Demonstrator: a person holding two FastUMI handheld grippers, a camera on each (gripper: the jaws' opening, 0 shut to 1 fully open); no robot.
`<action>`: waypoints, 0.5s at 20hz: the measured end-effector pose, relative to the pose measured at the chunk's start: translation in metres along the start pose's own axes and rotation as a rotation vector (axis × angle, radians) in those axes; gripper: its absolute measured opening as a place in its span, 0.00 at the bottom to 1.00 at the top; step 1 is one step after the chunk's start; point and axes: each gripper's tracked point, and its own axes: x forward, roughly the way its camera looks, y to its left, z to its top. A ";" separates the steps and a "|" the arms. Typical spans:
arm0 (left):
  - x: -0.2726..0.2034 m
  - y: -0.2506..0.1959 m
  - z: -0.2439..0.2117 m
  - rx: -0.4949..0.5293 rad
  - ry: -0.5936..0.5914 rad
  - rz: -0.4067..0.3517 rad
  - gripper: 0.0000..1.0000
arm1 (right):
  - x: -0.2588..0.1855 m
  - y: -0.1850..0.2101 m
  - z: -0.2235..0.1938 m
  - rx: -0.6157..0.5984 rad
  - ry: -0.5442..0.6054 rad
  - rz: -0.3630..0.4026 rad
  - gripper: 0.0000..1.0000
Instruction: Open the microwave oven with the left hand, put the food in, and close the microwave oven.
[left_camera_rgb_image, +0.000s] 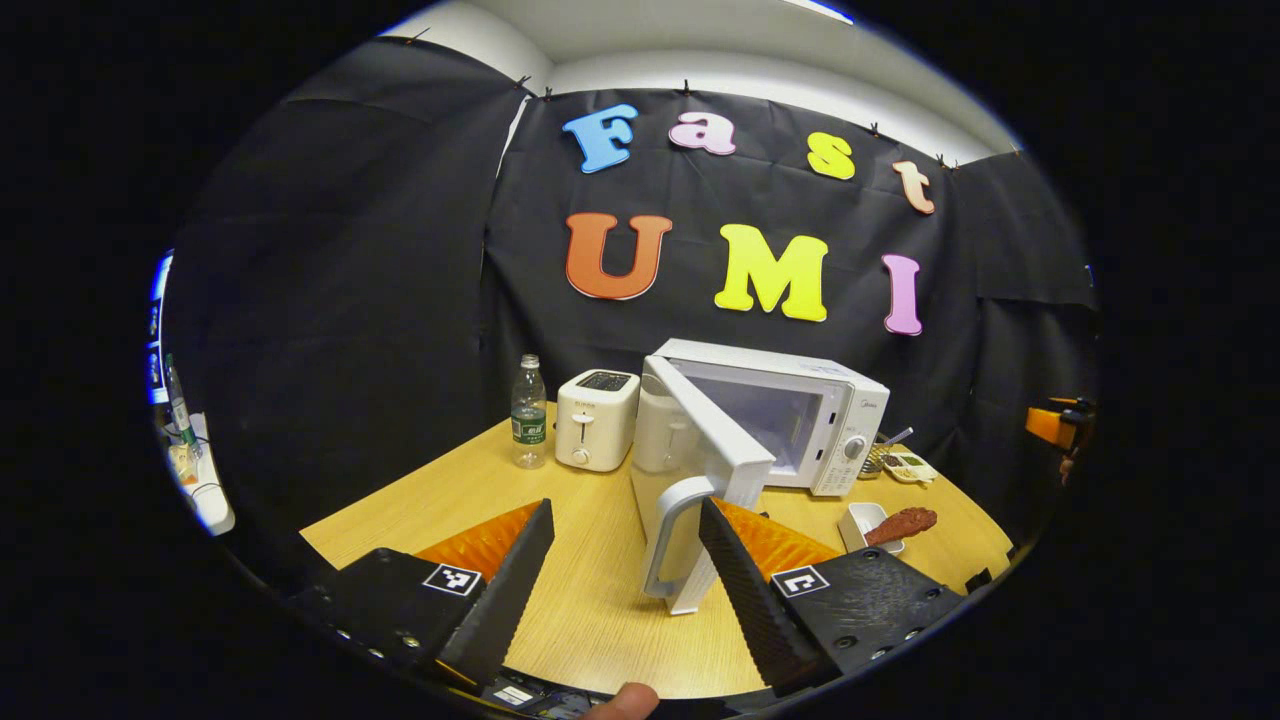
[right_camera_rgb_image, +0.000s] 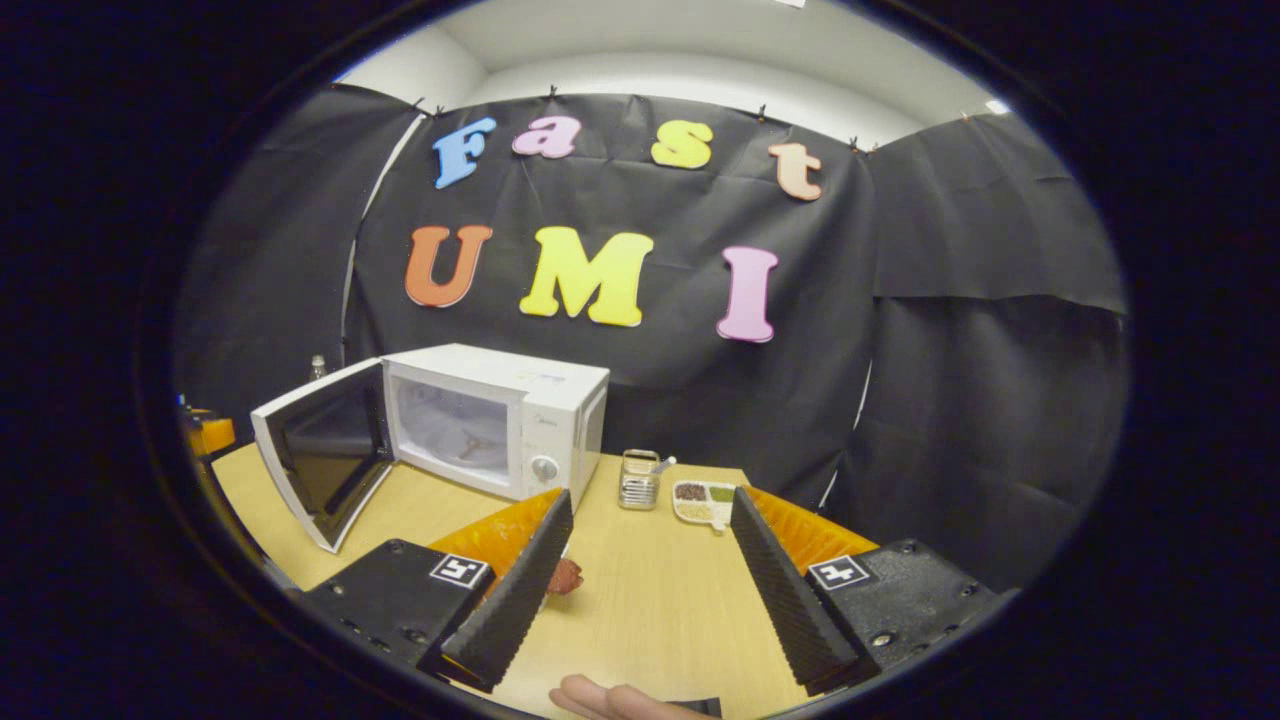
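1. I am working over a pale wooden desk (left_camera_rgb_image: 590, 600) backed by black cloth booth walls.
2. In the left gripper view, my left gripper (left_camera_rgb_image: 625, 590) sits at the bottom centre with its jaws spread wide. The handle of the microwave door (left_camera_rgb_image: 700, 450) stands between them, close to the right-hand finger; I cannot tell whether that finger touches it, and the jaws are not pinching it.
3. That door is swung well open toward me. Behind it, at the centre of the frame, is the white microwave oven (left_camera_rgb_image: 800, 420) with its cavity exposed.
4. Lower right of the same view, a small white dish (left_camera_rgb_image: 862, 522) holds the reddish-brown food (left_camera_rgb_image: 902, 523), resting on the desk in front of the oven's control side.
5. Left of the oven stand a white toaster (left_camera_rgb_image: 596, 420) and a clear water bottle (left_camera_rgb_image: 529, 412). A divided snack tray (left_camera_rgb_image: 908, 466) lies at the oven's right.
6. In the right gripper view, my right gripper (right_camera_rgb_image: 650, 580) fills the bottom with its jaws spread and holding nothing. A bit of the food shows just beside its left-hand finger.
7. Further up in that view, a small metal basket (right_camera_rgb_image: 638, 480) and the snack tray sit on the desk, with the open oven at centre left.
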 end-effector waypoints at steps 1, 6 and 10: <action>-0.002 -0.004 0.010 0.005 -0.016 -0.006 0.89 | 0.010 0.001 -0.005 -0.002 0.032 0.019 1.00; -0.010 -0.022 0.055 0.050 -0.090 0.006 0.89 | 0.060 0.022 -0.054 0.042 0.255 0.183 1.00; -0.016 -0.042 0.081 0.044 -0.128 -0.018 0.89 | 0.082 0.036 -0.094 0.153 0.435 0.304 0.91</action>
